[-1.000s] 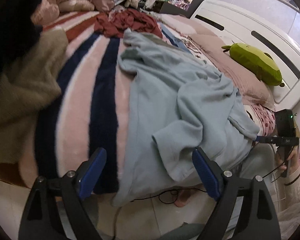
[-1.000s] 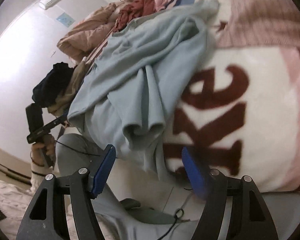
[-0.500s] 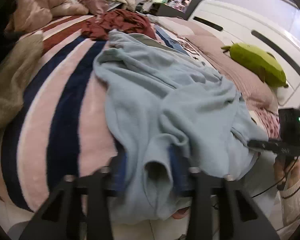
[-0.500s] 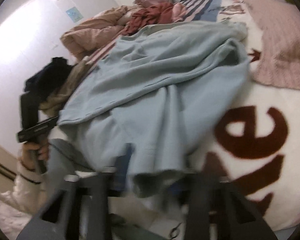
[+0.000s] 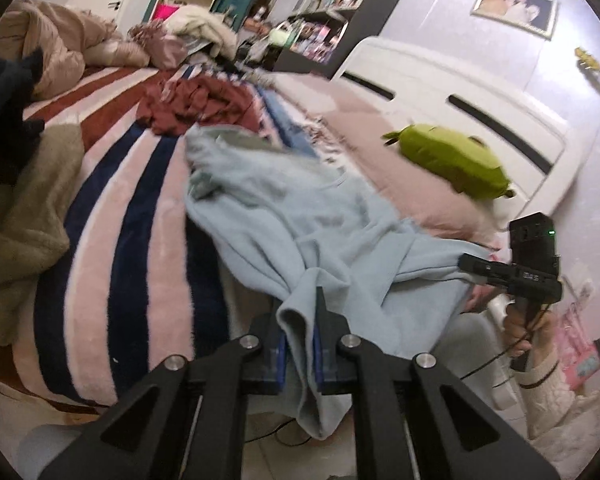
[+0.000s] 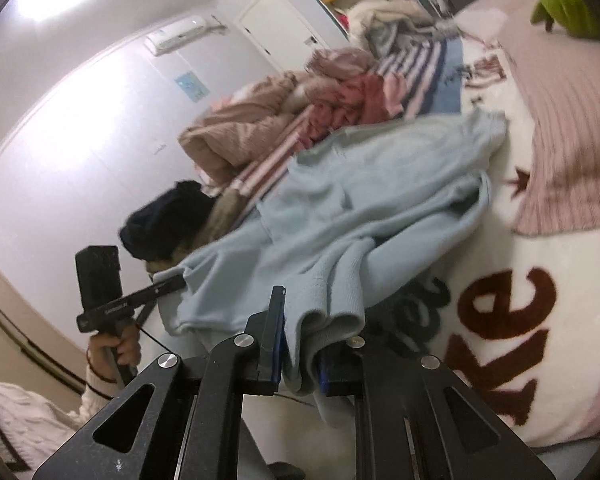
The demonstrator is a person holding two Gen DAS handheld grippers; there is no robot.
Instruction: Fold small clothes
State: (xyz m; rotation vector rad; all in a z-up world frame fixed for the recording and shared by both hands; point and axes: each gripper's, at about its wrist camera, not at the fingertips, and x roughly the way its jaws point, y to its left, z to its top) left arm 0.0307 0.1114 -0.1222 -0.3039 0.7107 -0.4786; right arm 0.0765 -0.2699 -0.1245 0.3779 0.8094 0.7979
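Note:
A light blue sweatshirt (image 5: 300, 216) lies crumpled on the striped blanket (image 5: 112, 216) at the bed's near edge. My left gripper (image 5: 299, 344) is shut on a bunched edge of it, and cloth hangs down between the blue pads. In the right wrist view the same sweatshirt (image 6: 380, 184) stretches away over the bed, and my right gripper (image 6: 300, 344) is shut on a ribbed hem or cuff. Each gripper shows in the other's view, the right one (image 5: 512, 272) and the left one (image 6: 116, 304), both at the sweatshirt's near edges.
A dark red garment (image 5: 196, 104) lies beyond the sweatshirt. A beige and a black garment (image 5: 16, 168) are piled at the left. A green plush toy (image 5: 448, 160) sits on a pink pillow by the white headboard (image 5: 460, 92). A white blanket with brown letters (image 6: 512, 312) covers the right.
Both grippers went from open in front of the sweatshirt's edge to shut on it. The near edge of the sweatshirt is now lifted and pulled taut between them.

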